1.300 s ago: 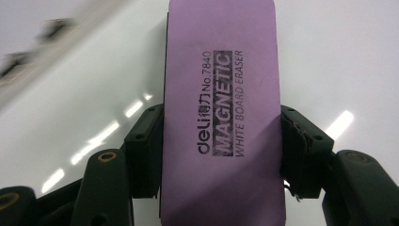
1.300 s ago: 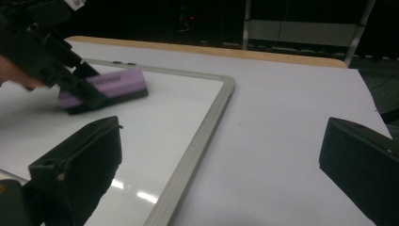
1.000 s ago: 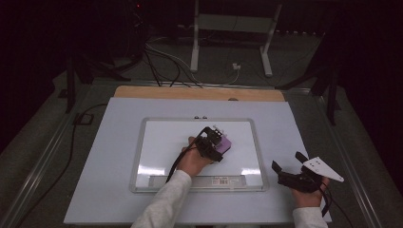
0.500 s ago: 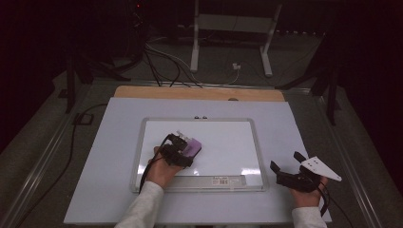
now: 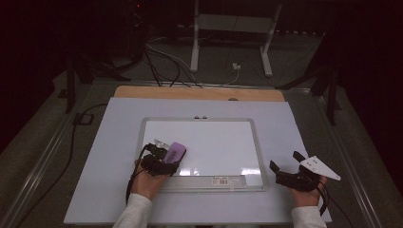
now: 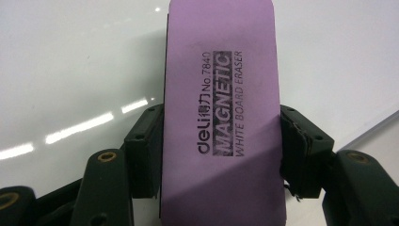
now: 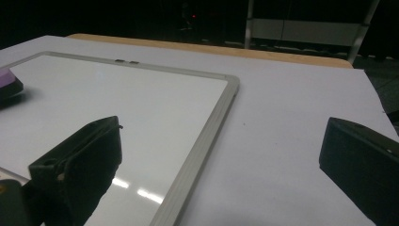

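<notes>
The left gripper [image 5: 164, 159] clamps the purple eraser [image 6: 221, 113] across its width at the whiteboard's [image 5: 216, 147] near-left corner, long axis pointing far-right over the board.

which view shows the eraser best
The left gripper view: the purple eraser sits close up between the left tool's pads, label readable. The high view shows it small on the whiteboard; the right gripper view catches an edge at far left.
</notes>
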Demonstrator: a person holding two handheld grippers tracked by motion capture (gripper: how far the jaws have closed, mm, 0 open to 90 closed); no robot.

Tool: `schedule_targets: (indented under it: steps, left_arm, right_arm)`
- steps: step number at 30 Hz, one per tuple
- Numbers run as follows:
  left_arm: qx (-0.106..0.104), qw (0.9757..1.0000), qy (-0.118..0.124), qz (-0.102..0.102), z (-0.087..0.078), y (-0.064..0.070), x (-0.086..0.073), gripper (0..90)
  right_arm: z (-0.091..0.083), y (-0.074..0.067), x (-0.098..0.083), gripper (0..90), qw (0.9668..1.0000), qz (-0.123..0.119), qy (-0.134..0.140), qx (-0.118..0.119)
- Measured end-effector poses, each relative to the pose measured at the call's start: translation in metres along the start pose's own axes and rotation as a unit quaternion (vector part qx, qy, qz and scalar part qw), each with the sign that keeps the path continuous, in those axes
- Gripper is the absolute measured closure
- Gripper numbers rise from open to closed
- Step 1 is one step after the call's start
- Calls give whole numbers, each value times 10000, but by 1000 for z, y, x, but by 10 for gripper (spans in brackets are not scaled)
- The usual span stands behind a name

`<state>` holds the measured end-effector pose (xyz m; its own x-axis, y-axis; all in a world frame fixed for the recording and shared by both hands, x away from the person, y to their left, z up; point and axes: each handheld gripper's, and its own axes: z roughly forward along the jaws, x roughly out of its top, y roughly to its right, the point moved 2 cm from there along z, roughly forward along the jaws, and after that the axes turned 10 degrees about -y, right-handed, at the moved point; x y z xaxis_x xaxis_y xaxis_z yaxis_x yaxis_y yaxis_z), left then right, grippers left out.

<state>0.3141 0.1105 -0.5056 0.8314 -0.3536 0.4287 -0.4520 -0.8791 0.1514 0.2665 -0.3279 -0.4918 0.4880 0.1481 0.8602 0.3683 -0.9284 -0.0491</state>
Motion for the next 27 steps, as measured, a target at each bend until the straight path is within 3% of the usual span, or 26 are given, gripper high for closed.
schedule_targets:
  steps: [7,13,17,22,27]
  left_arm:
    - [-150,9990,157,-403,-4,-10,-8,417]
    - [-432,9952,339,-806,-8,-22,-17,416]
    - [-519,9935,409,-932,-9,-27,-22,414]
    - [-526,9914,490,-1091,-10,-33,-25,398]
    - [-361,9902,554,-1233,-14,-42,-28,365]
  right_arm:
    - [-1,0,0,1,10000,11,-5,3]
    - [0,0,0,1,10000,1,-4,13]
    - [0,-1,0,1,10000,-1,-14,17]
    - [0,-1,0,1,10000,-22,-17,25]
    - [0,-1,-1,1,10000,-17,-20,32]
